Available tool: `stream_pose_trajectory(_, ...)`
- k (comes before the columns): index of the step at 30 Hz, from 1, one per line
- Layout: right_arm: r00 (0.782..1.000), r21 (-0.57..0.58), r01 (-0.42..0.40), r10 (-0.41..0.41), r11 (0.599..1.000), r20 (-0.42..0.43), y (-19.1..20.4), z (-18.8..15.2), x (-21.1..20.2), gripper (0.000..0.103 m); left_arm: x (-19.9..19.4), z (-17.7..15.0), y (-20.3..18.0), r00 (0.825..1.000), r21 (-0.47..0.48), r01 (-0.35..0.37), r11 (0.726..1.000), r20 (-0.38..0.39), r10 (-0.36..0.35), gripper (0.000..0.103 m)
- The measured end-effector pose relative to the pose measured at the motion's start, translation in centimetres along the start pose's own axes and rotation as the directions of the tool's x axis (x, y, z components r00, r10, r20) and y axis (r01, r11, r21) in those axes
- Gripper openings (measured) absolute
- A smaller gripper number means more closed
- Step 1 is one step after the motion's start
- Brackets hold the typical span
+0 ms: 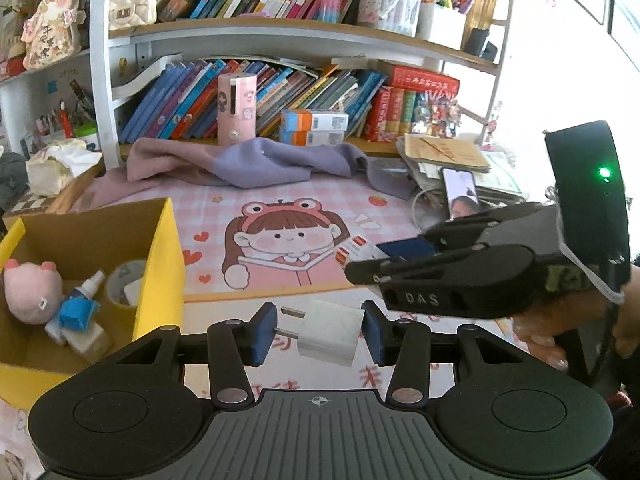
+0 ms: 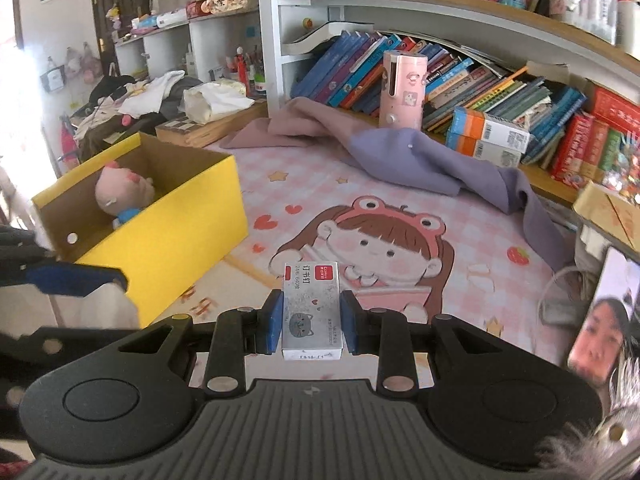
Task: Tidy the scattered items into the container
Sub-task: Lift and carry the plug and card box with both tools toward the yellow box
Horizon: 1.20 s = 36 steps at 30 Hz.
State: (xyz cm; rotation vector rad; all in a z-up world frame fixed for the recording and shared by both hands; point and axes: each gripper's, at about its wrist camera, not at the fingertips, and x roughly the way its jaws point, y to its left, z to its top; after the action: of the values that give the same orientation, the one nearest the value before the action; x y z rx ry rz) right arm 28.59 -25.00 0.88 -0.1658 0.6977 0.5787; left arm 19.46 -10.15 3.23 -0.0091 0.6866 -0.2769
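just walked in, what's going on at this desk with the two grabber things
A person is clearing a desk into a yellow box, a gripper in each hand. The left gripper is shut on a white plug; the right gripper is shut on a small box of staples. Both are held above the pink mat, not yet over the yellow box. A pink plush pig, small bottles and a roll of tape already lie inside.
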Motion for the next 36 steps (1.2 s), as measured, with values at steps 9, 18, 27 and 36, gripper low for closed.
stream_pose_trajectory(9, 0.998, 0.064, 0.063, -0.063, 0.996, -0.006, 5.8, -3.4, -4.0, 0.028, -4.8, -4.1, 2.2, 1.0, 0.012, 0.025, 1.0, -0.02, -0.024, 0.044)
stream_pose_trajectory(18, 0.994, 0.125, 0.104, -0.099, 0.987, -0.045, 11.8, -7.0, -6.7, 0.028, -9.3, -8.4, 5.7, 0.999, -0.007, 0.002, 1.0, -0.038, -0.002, 0.044)
stream_pose_trajectory(27, 0.995, 0.09, 0.077, -0.071, 0.993, -0.073, 17.8, -8.3, -7.8, 0.028, -12.7, -11.6, 9.7, 0.998, -0.048, -0.06, 0.997, -0.04, 0.058, 0.044)
stream_pose_trajectory(36, 0.996, 0.024, 0.049, -0.047, 0.999, -0.072, 21.5, -7.4, -7.7, 0.028, -14.5, -12.8, 12.4, 0.995, -0.077, -0.097, 0.992, -0.019, 0.096, 0.044)
